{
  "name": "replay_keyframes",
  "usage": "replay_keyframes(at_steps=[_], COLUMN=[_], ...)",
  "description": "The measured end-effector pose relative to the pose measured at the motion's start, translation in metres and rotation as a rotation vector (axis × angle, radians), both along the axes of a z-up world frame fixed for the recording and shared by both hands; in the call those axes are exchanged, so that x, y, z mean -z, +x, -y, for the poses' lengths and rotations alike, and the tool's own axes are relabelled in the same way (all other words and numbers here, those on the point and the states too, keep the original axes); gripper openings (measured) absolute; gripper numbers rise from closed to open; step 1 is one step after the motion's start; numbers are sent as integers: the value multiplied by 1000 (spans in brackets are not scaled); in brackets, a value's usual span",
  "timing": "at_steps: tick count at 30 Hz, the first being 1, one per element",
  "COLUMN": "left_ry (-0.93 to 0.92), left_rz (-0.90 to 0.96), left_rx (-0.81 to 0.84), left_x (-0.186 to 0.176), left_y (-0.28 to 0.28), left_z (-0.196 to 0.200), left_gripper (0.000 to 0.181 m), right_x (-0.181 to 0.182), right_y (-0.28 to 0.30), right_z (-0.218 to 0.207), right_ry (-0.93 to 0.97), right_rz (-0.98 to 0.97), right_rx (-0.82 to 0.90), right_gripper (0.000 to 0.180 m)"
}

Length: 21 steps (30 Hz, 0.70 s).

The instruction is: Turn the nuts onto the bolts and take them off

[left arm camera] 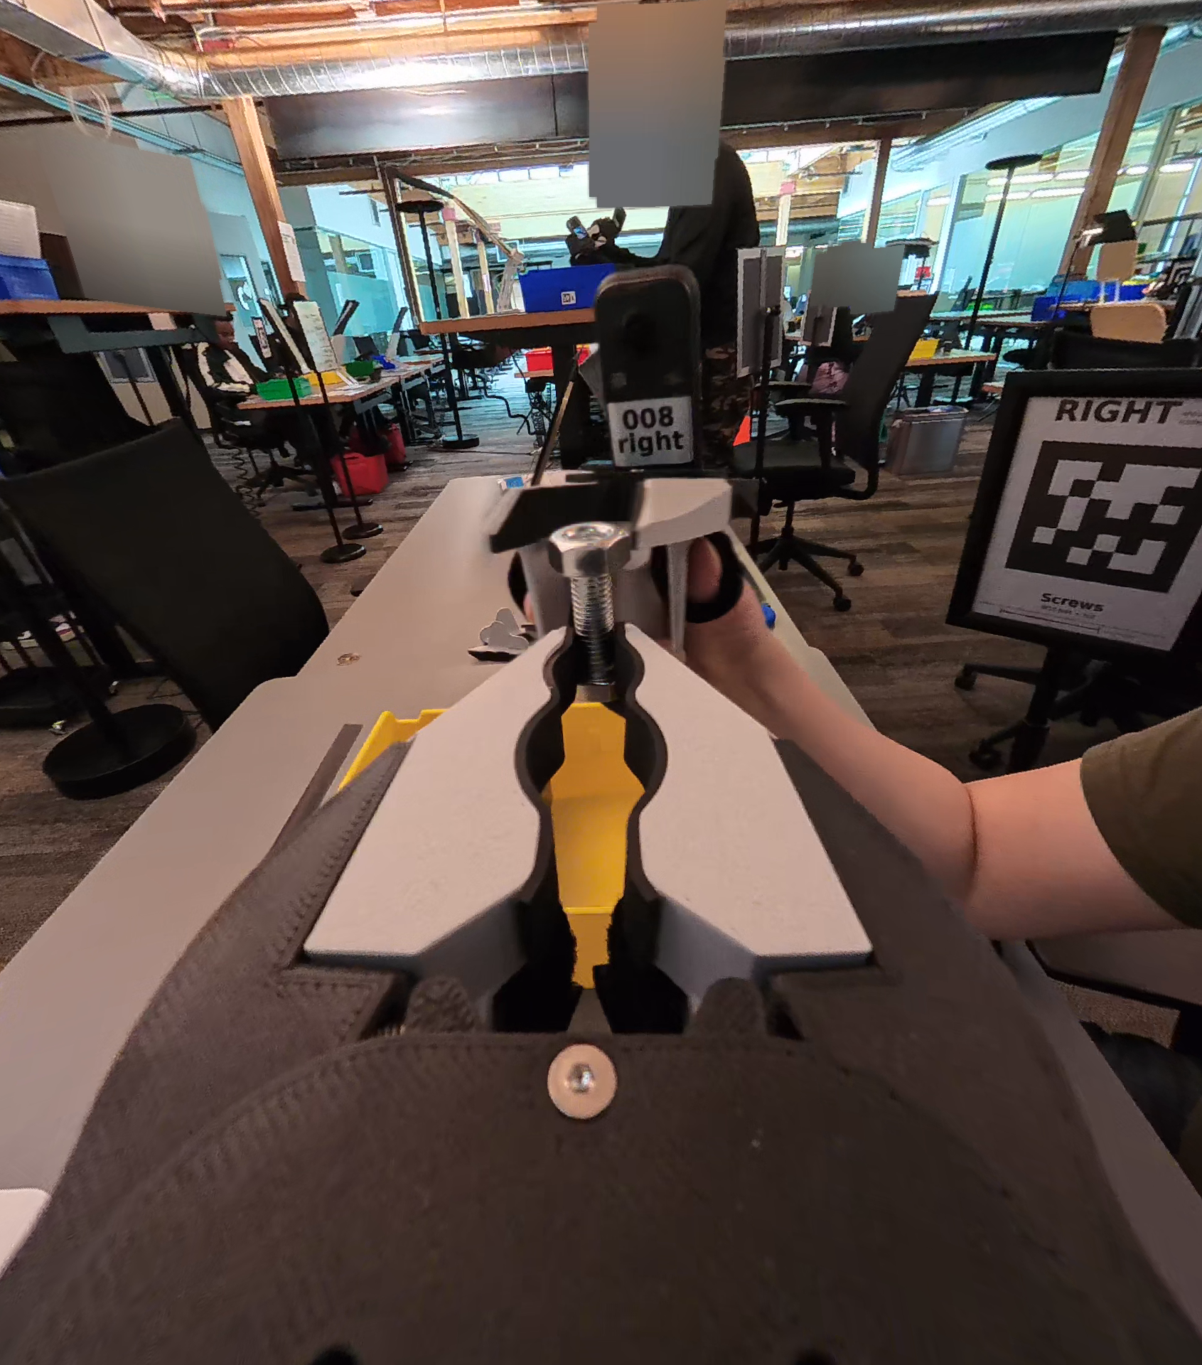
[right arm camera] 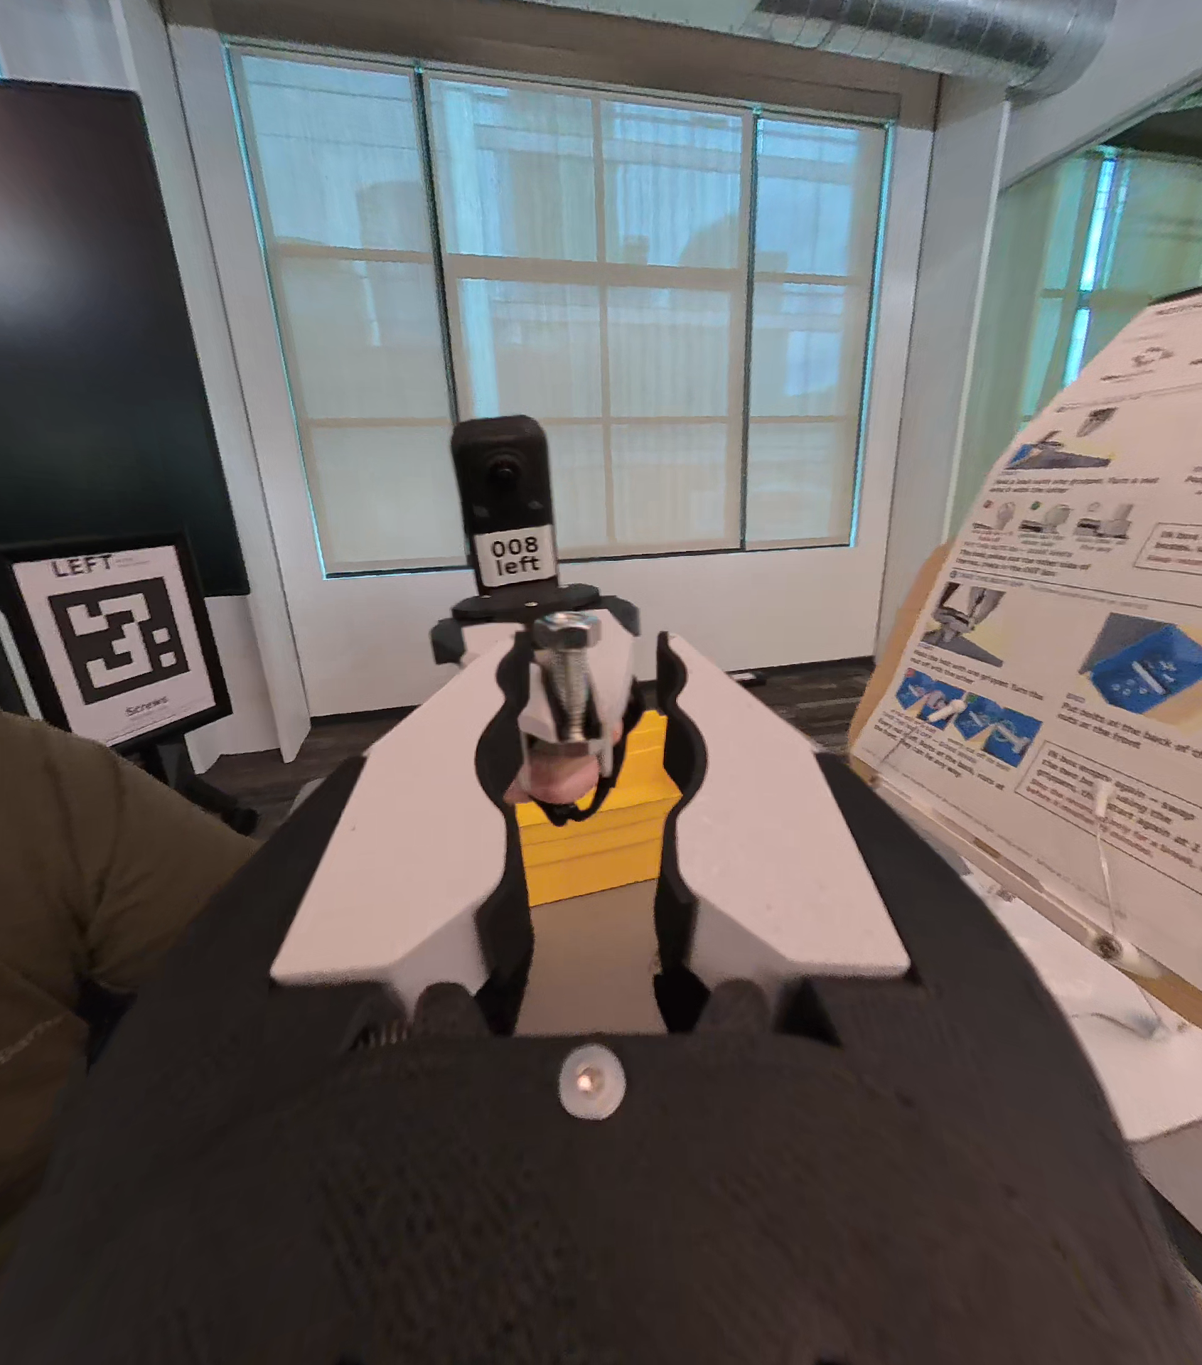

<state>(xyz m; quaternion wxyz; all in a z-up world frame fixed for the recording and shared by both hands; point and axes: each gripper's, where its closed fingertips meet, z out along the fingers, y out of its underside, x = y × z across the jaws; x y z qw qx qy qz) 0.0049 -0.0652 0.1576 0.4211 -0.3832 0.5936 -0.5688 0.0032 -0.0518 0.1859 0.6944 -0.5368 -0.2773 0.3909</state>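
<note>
A silver hex bolt (left arm camera: 589,591) stands upright with its head on top. My left gripper (left arm camera: 594,650) is shut on its threaded shaft; a wider metal piece at the shaft's lower end (left arm camera: 594,692) looks like a nut. My right gripper (left arm camera: 605,510), held by a hand, faces me just behind the bolt head. In the right wrist view the right gripper (right arm camera: 586,650) is open, its fingers (right arm camera: 668,665) standing apart on either side of the bolt (right arm camera: 568,665) and of the left gripper's white fingertips (right arm camera: 616,694).
A yellow bin (left arm camera: 594,812) sits on the white table (left arm camera: 398,628) below both grippers, also in the right wrist view (right arm camera: 598,835). A person's forearm (left arm camera: 878,798) reaches in from the right. An instruction board (right arm camera: 1100,665) stands at the right, a framed marker sign (right arm camera: 118,642) at the left. My two grippers' fingertips are within a few centimetres of each other.
</note>
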Motion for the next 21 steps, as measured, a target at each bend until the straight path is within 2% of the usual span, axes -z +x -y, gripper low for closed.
replay_keyframes(at_steps=[4, 11, 14, 17, 21], left_ry=[14, -3, 4, 1, 4], left_rz=[-11, -4, -3, -7, -8], left_rx=[11, 8, -2, 23, 10], left_x=[3, 1, 1, 2, 2], left_y=[3, 1, 1, 3, 4], left_z=[5, 2, 1, 7, 5], left_gripper=[7, 7, 8, 7, 7], right_x=[2, -2, -4, 0, 2], right_y=[-14, 12, -2, -12, -1], right_z=[-2, -4, 6, 1, -3], right_ry=[0, -4, 12, 19, -10], right_rz=[20, -39, -9, 34, 9], right_rx=[-6, 34, -22, 12, 8], right_gripper=[32, 28, 31, 31, 32])
